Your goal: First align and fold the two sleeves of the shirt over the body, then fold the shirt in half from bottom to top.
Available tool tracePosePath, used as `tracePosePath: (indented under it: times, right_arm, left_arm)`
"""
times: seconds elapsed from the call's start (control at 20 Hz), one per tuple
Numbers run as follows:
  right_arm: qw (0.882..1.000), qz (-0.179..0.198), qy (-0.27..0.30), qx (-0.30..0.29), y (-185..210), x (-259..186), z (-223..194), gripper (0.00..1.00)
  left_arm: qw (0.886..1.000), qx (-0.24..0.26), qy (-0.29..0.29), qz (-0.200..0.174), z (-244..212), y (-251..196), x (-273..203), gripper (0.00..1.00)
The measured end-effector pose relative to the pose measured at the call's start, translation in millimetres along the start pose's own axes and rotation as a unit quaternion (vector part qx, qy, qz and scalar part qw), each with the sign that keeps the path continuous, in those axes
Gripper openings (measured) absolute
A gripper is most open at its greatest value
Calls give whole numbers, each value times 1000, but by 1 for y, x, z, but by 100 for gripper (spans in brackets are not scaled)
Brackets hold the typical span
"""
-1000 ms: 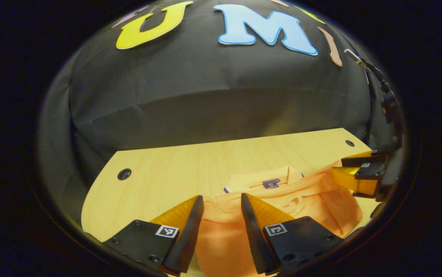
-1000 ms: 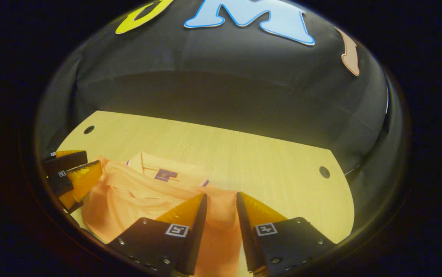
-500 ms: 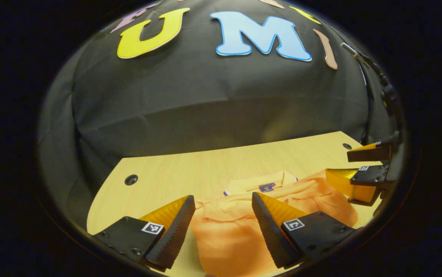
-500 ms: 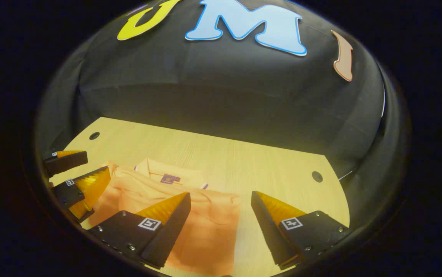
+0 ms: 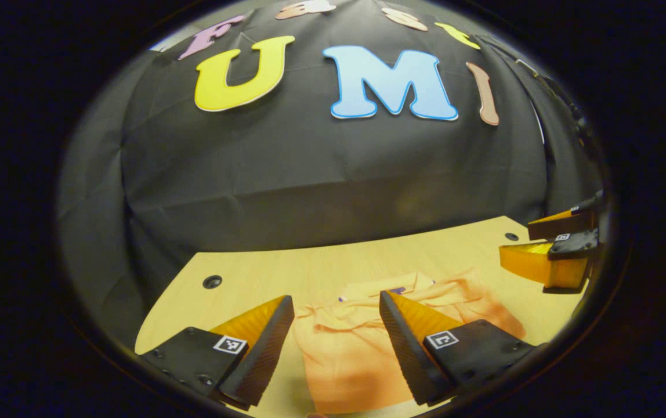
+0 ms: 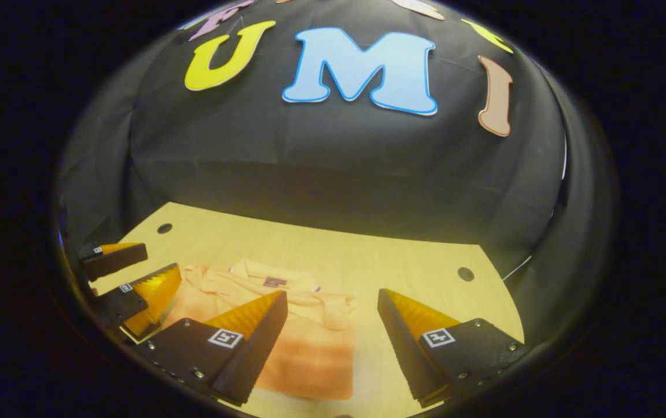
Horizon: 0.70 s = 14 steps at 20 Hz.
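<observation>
In the left gripper view, your left tongs (image 5: 336, 302) stand apart with nothing between their fingers, held above the near part of the orange shirt (image 5: 356, 348). The shirt lies folded into a compact packet on the light wooden tabletop (image 5: 263, 273), its collar (image 5: 388, 284) on the far side with a small dark label at the neck. The near edge of the packet falls between and just below your fingertips, but the fingers do not touch the cloth as far as can be seen. At the right edge of this view your right tongs (image 5: 533, 247) show side-on, their two fingers apart and gripping nothing, above the tabletop beside the shirt's right side. A round hole (image 5: 212, 282) sits in the tabletop to the left of the shirt.

In the right gripper view, your right tongs (image 6: 333, 296) are spread wide and empty. The shirt (image 6: 310, 354) lies mostly under and behind the left-hand finger, while the right-hand finger is over bare tabletop (image 6: 368, 261). The collar (image 6: 275, 276) again points toward the black cloth wall (image 6: 333, 168). At the left edge your left tongs (image 6: 162, 258) appear, fingers parted, beside the shirt's far side.
</observation>
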State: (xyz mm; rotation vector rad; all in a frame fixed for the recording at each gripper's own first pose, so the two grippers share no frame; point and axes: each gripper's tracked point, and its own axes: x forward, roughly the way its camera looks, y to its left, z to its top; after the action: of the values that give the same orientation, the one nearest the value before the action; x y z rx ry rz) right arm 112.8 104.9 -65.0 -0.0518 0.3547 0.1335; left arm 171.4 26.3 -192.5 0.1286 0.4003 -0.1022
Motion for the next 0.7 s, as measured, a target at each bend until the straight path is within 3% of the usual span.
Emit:
tracePosePath:
  times: [0.05, 0.25, 0.3, 0.45, 0.5, 0.7]
  right_arm:
    - [1000, 1, -7, 4, 0, -11, 2, 96]
    - [999, 0, -37, 17, -6, -47, 7, 96]
    - [999, 2, -43, 24, -6, -55, 8, 96]
    - [997, 3, -60, 39, -10, -74, 9, 96]
    - [997, 3, -63, 45, -12, -80, 9, 98]
    - [993, 11, -85, 75, -17, -107, 12, 96]
  left_arm:
    - [1000, -1, -4, 1, 1, -1, -8, 100]
    - [999, 3, -35, 0, 13, -12, -38, 96]
    - [999, 6, -43, -2, 17, -16, -45, 100]
    - [998, 11, -67, -8, 28, -28, -67, 96]
    - [997, 11, -74, -10, 31, -32, -76, 100]
    - [995, 8, -96, -11, 40, -41, -107, 99]
